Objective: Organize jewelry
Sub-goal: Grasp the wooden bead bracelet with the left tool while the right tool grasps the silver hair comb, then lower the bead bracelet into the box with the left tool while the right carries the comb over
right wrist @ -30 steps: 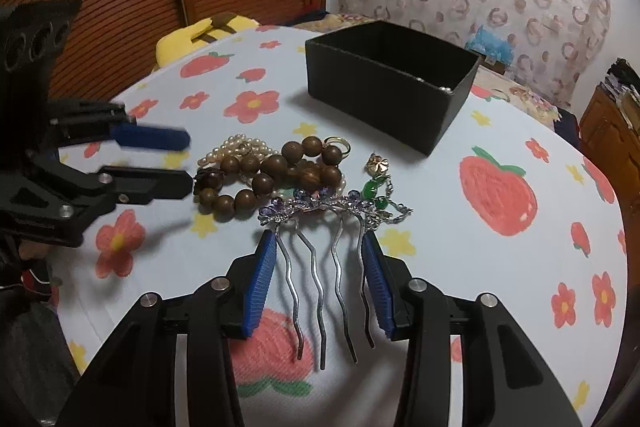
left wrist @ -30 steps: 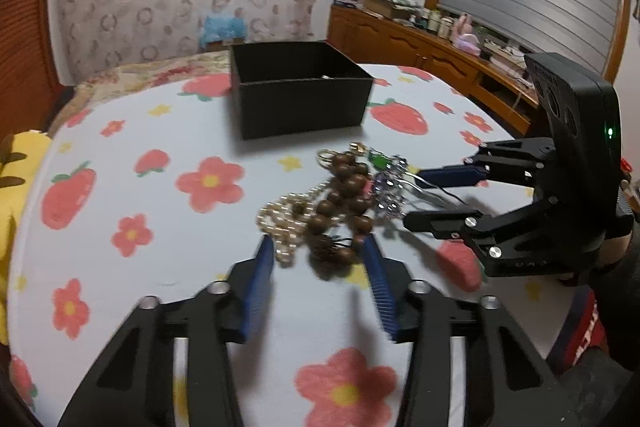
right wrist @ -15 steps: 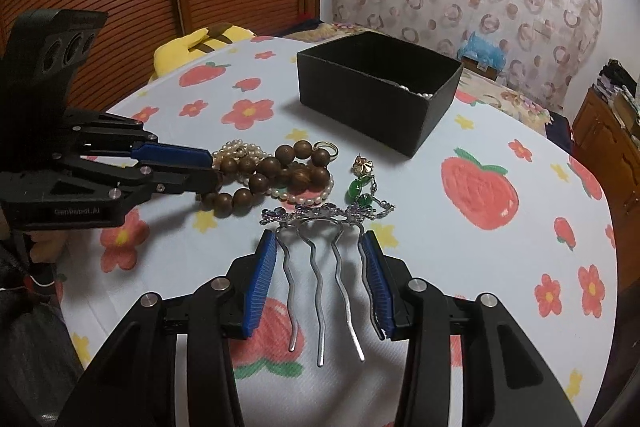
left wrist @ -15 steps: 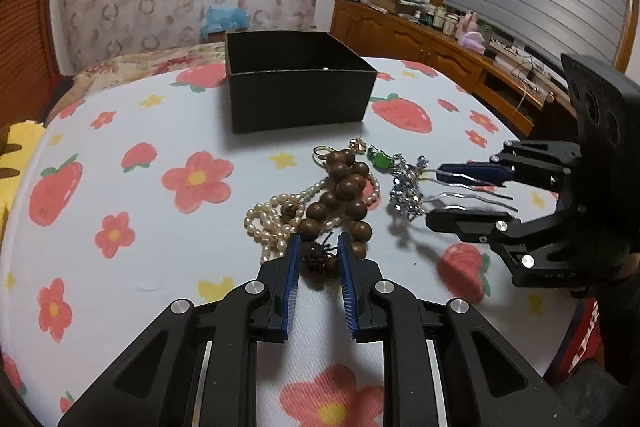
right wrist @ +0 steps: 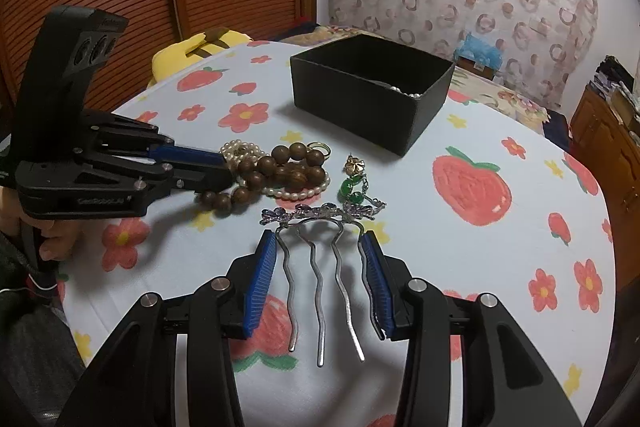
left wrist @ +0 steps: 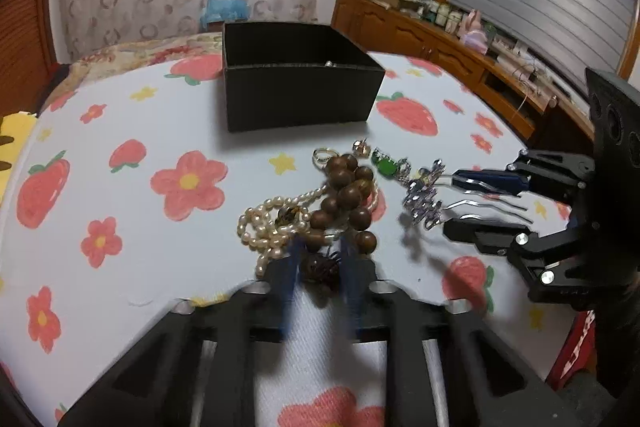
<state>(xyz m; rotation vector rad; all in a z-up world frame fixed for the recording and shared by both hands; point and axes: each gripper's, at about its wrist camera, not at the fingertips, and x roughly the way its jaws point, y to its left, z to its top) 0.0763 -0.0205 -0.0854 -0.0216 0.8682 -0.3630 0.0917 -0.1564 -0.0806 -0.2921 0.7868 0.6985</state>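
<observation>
The table (right wrist: 500, 247) is round and has a white cloth with red strawberries and flowers. On it, toward the far side, a black box (right wrist: 366, 99) stands open at the top; inside, at its right wall, some white pearls (right wrist: 406, 91) show, and the rest of the inside is too dark to tell.

The left gripper (right wrist: 222, 169) comes in from the left, held low and nearly level by a hand (right wrist: 56, 235) that shows under its body. White letters are printed on its side, but they are too small to read. Its blue pads are close together, clamped on the end of the wooden bead bracelet (left wrist: 348, 195), which lies on top of a pearl necklace (left wrist: 272, 223) in the middle of the table.

The right gripper (right wrist: 322, 281) points forward over the near part of the table. Its fingers are apart, and the four wavy prongs of a silver hair comb (right wrist: 320, 259) lie between them; whether the pads (right wrist: 262, 279) touch the outer prongs I cannot tell. The comb's purple decorated top is toward the box.

Just beyond the comb lie a green stone pendant (right wrist: 348, 187), a small gold flower earring (right wrist: 355, 165), and a gold ring (right wrist: 319, 148) touching the beads.
</observation>
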